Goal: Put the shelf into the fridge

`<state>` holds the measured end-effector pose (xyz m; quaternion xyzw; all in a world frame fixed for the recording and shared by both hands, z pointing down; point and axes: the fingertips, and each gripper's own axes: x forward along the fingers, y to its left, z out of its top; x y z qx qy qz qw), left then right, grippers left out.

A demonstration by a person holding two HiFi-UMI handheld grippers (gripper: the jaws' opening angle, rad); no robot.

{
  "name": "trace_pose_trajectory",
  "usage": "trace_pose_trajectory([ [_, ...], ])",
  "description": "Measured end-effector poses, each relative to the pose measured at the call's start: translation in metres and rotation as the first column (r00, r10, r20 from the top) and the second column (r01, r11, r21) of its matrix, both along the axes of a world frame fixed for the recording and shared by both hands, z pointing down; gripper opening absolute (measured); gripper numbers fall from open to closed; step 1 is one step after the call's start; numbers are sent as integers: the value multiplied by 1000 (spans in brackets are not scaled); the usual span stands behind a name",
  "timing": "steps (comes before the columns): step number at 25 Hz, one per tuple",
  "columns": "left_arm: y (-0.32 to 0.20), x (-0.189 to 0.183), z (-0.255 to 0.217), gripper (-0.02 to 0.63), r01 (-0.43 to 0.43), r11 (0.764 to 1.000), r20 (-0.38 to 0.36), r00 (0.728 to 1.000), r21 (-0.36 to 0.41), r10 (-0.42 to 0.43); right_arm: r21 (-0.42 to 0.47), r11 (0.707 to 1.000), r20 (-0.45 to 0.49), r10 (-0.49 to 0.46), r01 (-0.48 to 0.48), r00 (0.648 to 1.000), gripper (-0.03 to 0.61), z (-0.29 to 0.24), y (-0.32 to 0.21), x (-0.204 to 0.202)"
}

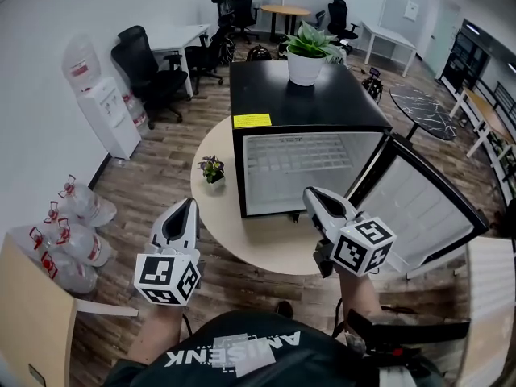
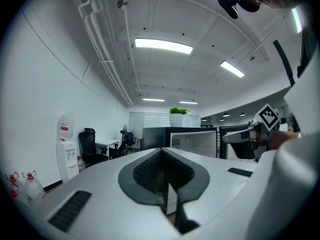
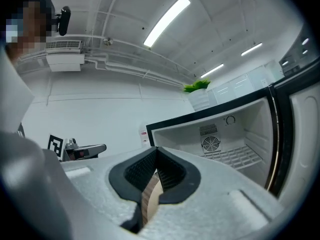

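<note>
A small black fridge (image 1: pixel 310 107) stands on a round table (image 1: pixel 266 252) with its door (image 1: pixel 419 208) swung open to the right. A white wire shelf (image 1: pixel 298 153) lies level inside the fridge, and it also shows in the right gripper view as the wire shelf (image 3: pixel 235 156). My left gripper (image 1: pixel 190 204) hovers at the table's left edge, shut and empty. Just in front of the fridge's lower right corner is my right gripper (image 1: pixel 309 193), also shut with nothing in it. Both point level toward the fridge (image 2: pixel 192 141).
A white potted plant (image 1: pixel 306 55) sits on top of the fridge, and a small plant (image 1: pixel 213 170) stands on the table left of it. A water dispenser (image 1: pixel 109 111) and several water bottles (image 1: pixel 76 232) line the left wall. Office chairs (image 1: pixel 145 67) and desks stand behind.
</note>
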<state>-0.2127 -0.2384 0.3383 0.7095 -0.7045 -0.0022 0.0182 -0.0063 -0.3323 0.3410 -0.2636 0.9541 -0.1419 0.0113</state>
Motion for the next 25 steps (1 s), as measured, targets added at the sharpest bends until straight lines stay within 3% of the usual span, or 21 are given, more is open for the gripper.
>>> trace_pose_trajectory([
  [25, -21, 21, 4, 2, -24, 1000, -24, 999, 0, 24, 23, 999, -76, 35, -34, 997, 6, 7, -20, 11],
])
